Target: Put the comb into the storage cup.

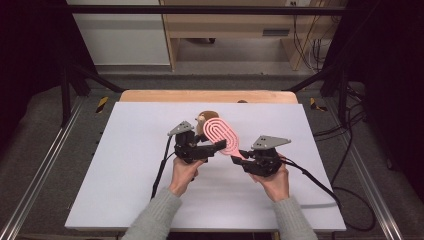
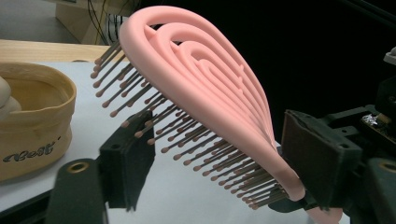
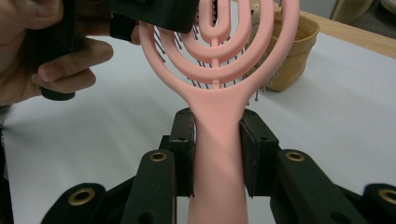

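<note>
Two hand-held grippers, right hand-held gripper clamped on pink hairbrush handle, left hand-held gripper jaws apart around its head

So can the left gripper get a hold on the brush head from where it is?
Probably yes: the pink hairbrush head already sits between the left gripper jaws, bristles brushing one pad. The right gripper holds the handle steady.

A white table with a wooden strip along its far edge carries little. Near its far middle stands a small tan fabric basket with dark lettering on its side.
</note>
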### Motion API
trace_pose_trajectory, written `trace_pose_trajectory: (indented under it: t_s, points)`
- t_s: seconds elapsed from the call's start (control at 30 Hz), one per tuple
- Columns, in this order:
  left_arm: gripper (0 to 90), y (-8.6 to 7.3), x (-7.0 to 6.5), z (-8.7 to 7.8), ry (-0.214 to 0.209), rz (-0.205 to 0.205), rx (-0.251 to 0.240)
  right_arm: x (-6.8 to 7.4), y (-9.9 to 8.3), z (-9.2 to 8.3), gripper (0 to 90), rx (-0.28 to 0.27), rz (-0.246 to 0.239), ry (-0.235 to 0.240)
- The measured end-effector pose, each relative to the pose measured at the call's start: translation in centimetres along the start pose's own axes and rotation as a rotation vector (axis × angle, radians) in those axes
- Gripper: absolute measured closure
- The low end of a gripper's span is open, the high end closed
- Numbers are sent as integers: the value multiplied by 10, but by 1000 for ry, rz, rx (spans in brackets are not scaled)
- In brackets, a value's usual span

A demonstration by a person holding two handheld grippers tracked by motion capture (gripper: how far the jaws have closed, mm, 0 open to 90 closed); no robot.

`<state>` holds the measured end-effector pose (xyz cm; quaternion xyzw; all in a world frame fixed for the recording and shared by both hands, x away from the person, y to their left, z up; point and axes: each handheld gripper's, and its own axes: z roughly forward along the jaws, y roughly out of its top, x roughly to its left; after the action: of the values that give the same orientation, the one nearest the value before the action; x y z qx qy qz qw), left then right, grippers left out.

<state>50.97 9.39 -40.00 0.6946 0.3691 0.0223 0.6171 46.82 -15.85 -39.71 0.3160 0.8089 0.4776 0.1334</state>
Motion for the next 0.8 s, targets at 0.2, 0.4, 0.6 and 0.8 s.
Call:
trace_pose_trajectory:
  t_s: [0.2,0.4,0.6,0.8]
  points:
    - [348,0,-1,0,-11,-10,-10,0,0,0,700,-1,-3,2]
    - [374,1,-1,0,-16,-30,-11,1,0,1,700,-5,-3,5]
    - [404,1,-1,-1,-27,-41,-12,0,0,1,700,-9,-4,6]
    - [438,1,-2,-2,-28,-42,-16,0,-1,3,701,-8,-6,12]
